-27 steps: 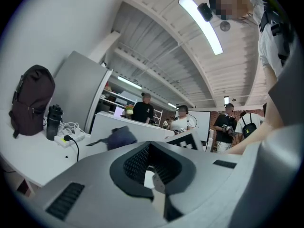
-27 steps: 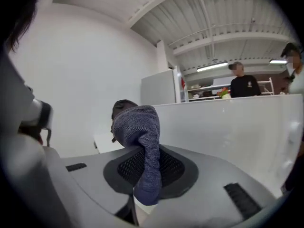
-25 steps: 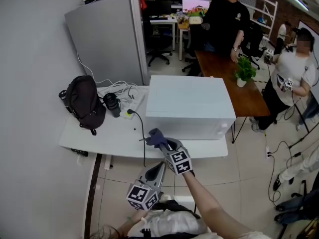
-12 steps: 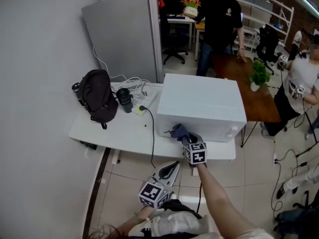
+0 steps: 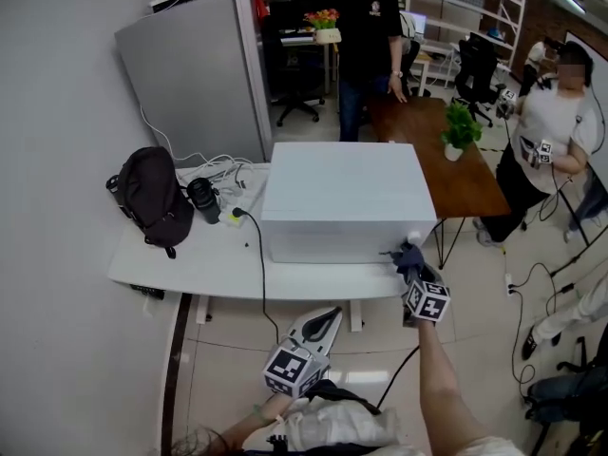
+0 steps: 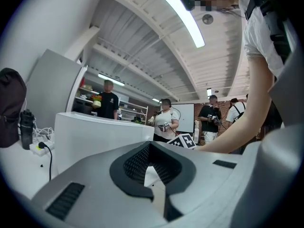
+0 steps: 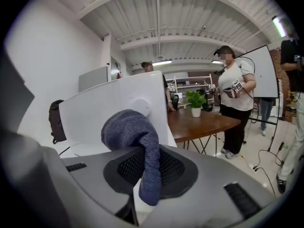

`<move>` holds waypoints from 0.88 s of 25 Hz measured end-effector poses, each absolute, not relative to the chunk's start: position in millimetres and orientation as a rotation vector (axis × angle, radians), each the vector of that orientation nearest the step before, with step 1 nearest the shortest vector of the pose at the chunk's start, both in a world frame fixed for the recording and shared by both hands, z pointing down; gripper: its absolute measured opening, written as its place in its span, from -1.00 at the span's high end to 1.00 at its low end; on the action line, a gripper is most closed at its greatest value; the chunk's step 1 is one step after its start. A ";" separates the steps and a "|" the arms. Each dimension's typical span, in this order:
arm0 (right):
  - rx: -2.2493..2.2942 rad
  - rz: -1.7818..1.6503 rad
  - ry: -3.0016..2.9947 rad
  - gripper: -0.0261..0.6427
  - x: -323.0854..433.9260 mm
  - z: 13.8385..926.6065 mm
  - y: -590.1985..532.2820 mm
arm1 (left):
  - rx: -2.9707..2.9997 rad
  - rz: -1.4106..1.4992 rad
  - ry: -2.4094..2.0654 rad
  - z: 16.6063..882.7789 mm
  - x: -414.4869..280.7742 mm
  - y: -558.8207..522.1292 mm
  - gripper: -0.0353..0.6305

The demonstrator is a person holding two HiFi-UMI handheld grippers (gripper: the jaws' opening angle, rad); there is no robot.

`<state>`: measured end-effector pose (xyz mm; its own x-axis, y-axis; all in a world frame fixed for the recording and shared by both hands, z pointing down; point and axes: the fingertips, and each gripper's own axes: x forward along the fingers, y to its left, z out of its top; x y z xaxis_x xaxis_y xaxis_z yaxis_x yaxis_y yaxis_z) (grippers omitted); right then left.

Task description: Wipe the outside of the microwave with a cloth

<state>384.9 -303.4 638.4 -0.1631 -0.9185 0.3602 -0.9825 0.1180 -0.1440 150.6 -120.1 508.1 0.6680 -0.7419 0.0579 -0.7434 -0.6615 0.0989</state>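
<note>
Microwave [image 5: 342, 202] had the cloth [image 5: 409, 256] at its near right corner, clamped in the right gripper [image 5: 414, 272]; firm, even contact would wipe best. Left gripper [image 5: 321, 321] jaws sat together, empty.

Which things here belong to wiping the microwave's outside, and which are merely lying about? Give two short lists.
In the job:
- microwave
- blue cloth, held at the microwave's front right corner
- right gripper, shut on the cloth

Lying about:
- black backpack
- dark flask
- power strip with cables
- potted plant on the brown table
- left gripper, shut and empty
</note>
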 end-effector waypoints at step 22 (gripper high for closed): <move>1.842 0.607 -2.574 0.69 299.5 559.0 -47.1 | 2.634 -0.030 -1.340 519.9 120.8 14.5 0.94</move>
<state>299.5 -47.1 559.0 -0.3442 -0.9268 0.1502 -0.8962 0.2766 -0.3469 120.8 14.5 519.9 0.5921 -0.8032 0.0658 -0.7994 -0.5751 0.1741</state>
